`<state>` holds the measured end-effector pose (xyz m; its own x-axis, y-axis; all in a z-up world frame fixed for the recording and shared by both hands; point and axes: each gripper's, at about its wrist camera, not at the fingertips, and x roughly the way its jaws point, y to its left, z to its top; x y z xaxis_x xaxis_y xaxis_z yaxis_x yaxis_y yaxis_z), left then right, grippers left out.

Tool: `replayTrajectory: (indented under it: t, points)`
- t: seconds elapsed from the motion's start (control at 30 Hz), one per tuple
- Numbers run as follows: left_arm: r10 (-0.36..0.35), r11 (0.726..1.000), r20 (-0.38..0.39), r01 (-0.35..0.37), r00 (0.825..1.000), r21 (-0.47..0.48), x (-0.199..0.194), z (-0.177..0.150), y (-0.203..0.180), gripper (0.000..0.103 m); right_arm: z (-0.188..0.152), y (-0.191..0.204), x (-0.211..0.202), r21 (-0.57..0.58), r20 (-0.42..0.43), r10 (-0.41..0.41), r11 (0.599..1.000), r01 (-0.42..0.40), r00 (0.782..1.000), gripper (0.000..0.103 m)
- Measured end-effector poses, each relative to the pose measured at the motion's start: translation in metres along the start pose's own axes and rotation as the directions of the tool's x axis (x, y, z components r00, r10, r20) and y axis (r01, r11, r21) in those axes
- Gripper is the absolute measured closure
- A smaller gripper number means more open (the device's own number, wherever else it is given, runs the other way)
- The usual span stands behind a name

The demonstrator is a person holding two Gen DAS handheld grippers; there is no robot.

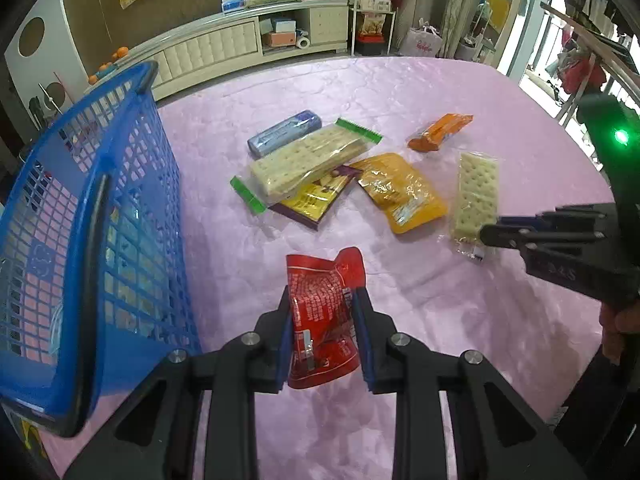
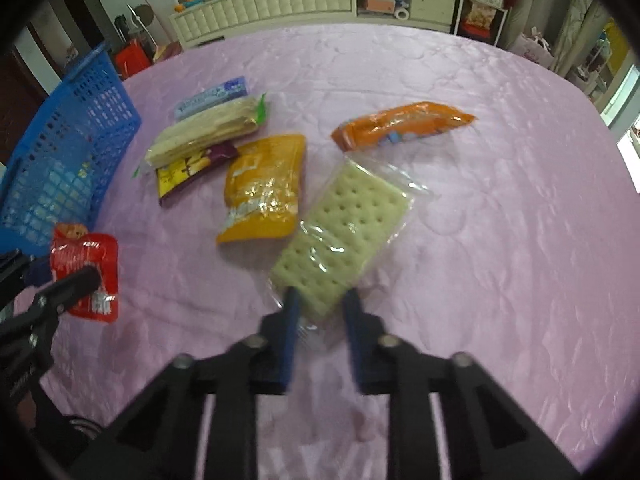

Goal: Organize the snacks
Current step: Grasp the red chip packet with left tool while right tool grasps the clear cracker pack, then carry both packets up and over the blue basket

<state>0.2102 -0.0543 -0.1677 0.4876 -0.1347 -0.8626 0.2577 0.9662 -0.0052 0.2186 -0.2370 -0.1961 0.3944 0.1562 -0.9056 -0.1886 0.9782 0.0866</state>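
L gripper [image 1: 324, 328] clamps red pouch [image 1: 322, 320]; basket [image 1: 80, 200] to its left. R gripper [image 2: 320, 300] nipped on cracker pack [image 2: 340, 236] near end, long axis running away.

Glossy red foil pouch [image 1: 322, 320], blue plastic lattice basket [image 1: 120, 208], crinkled pink satin-like cloth [image 1: 440, 92]

A blue lattice basket [image 1: 100, 200] stands on the pink quilted surface [image 1: 440, 92]; beside the basket lie a red pouch [image 1: 322, 320], yellow pouch [image 1: 400, 194], orange packet [image 1: 440, 132] and pale dotted crackers [image 1: 476, 196].
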Motion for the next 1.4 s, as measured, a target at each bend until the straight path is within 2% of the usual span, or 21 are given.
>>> replayTrajectory:
  t: [0.1, 0.23, 0.33, 0.6, 0.87, 1.4]
  points:
    - [0.003, 1.0, 0.011, -0.003, 1.0, 0.008, -0.006, -0.002, -0.007, 0.078, -0.017, 0.002, -0.013, -0.031, 0.028, 0.006, 0.999, -0.005, 1.0, 0.094]
    - [0.001, 1.0, 0.03, -0.001, 1.0, 0.016, -0.021, -0.005, -0.017, 0.078, -0.032, -0.006, -0.043, -0.052, 0.082, 0.025, 0.998, -0.021, 0.996, 0.097]
    - [0.001, 1.0, 0.05, -0.002, 0.999, 0.015, -0.03, -0.005, -0.021, 0.078, -0.038, 0.005, -0.064, -0.089, 0.145, 0.021, 0.996, -0.008, 0.989, 0.099]
    - [-0.004, 1.0, 0.108, 0.005, 0.994, -0.01, -0.062, -0.008, -0.022, 0.078, -0.032, 0.02, -0.092, -0.126, 0.202, 0.048, 0.992, -0.023, 0.978, 0.1]
    - [-0.008, 1.0, 0.177, 0.013, 0.984, -0.027, -0.097, -0.004, -0.014, 0.078, -0.02, 0.042, -0.132, -0.167, 0.282, 0.077, 0.985, -0.03, 0.956, 0.1]
    - [0.039, 0.995, 0.303, -0.007, 0.952, -0.103, -0.162, 0.009, 0.048, 0.078, 0.014, 0.118, -0.182, -0.307, 0.366, 0.181, 0.949, -0.065, 0.913, 0.1]
